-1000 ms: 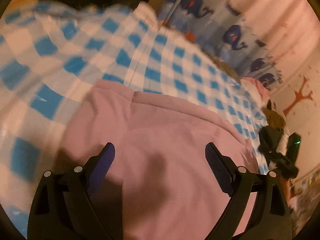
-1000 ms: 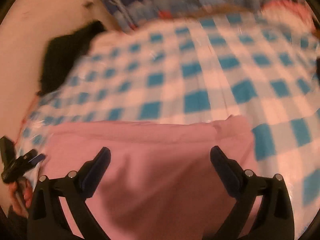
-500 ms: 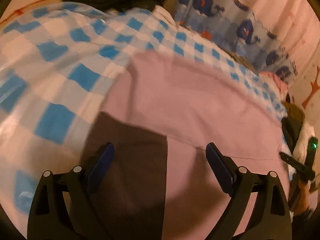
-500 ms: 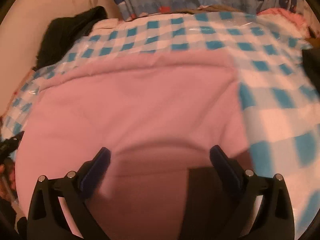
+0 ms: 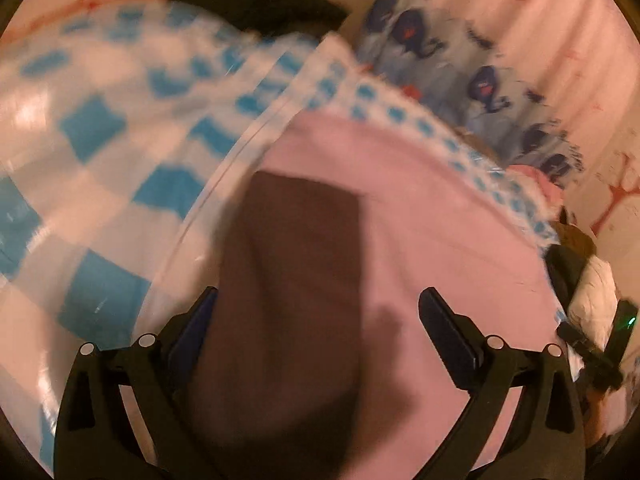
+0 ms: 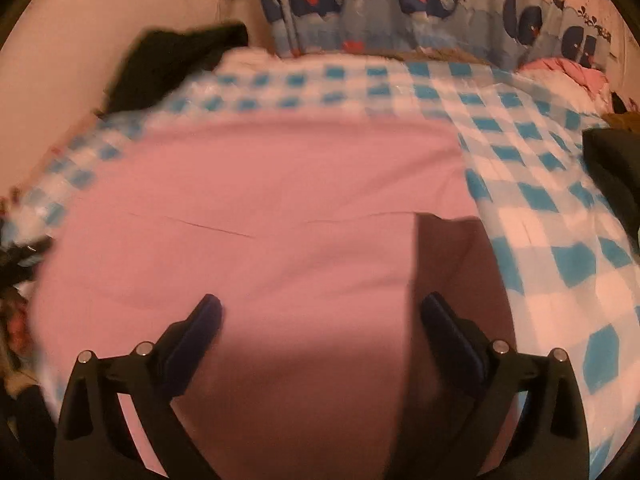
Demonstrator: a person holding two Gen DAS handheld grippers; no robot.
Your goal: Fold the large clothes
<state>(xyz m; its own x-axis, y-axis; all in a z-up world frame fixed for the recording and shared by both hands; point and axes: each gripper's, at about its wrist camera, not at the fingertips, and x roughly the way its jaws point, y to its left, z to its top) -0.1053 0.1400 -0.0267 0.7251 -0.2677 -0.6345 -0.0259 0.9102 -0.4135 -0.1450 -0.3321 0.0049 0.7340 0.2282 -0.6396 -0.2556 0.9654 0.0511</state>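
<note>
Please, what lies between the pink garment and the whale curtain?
In the right wrist view, only the blue checked cloth lies between the pink garment and whale curtain.

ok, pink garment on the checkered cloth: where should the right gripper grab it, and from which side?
Judgement call: take the pink garment at its near right corner, beside the brown panel, coming in from its right edge over the checkered cloth. That edge runs straight and exposed there, while the middle lies flat with nothing to pinch. The right gripper is open above it, nothing held.
</note>
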